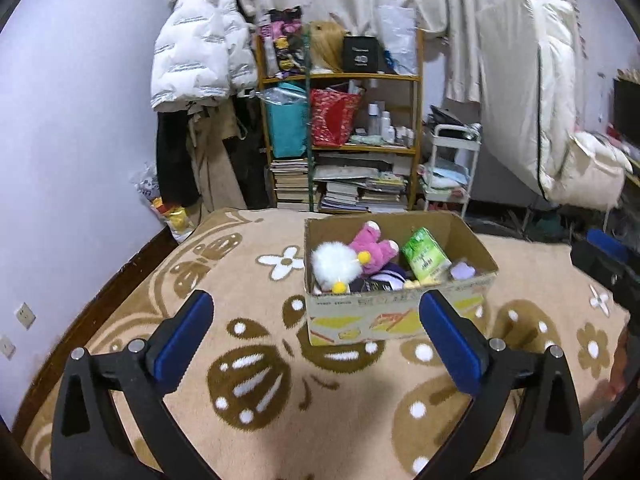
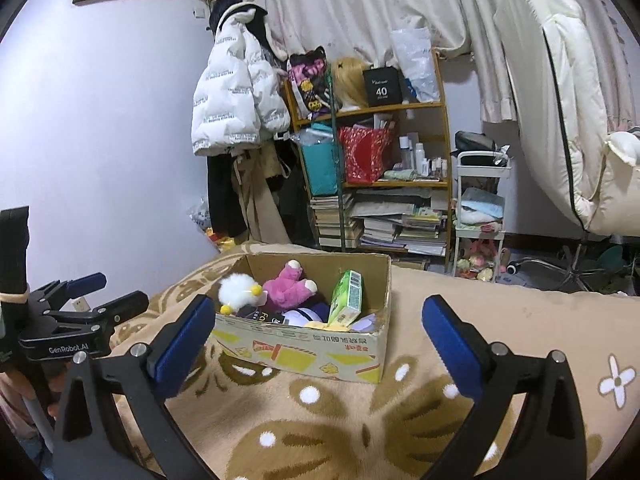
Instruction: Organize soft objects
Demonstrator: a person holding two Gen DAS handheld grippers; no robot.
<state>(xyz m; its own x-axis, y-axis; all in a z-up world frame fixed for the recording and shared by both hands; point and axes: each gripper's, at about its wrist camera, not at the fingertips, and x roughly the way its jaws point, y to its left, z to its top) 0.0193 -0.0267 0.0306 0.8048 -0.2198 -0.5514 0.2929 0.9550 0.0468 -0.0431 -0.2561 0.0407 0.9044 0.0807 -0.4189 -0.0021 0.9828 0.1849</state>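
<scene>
A cardboard box sits on the beige flowered blanket. Inside lie a white fluffy toy, a pink plush, a green tissue pack and dark and purple soft items. My left gripper is open and empty, just in front of the box. My right gripper is open and empty, also in front of the box. The left gripper also shows at the left edge of the right wrist view.
A wooden shelf with bags, bottles and stacked books stands behind the bed. A white puffer jacket hangs at its left. A small white cart and a hanging white duvet are at the right.
</scene>
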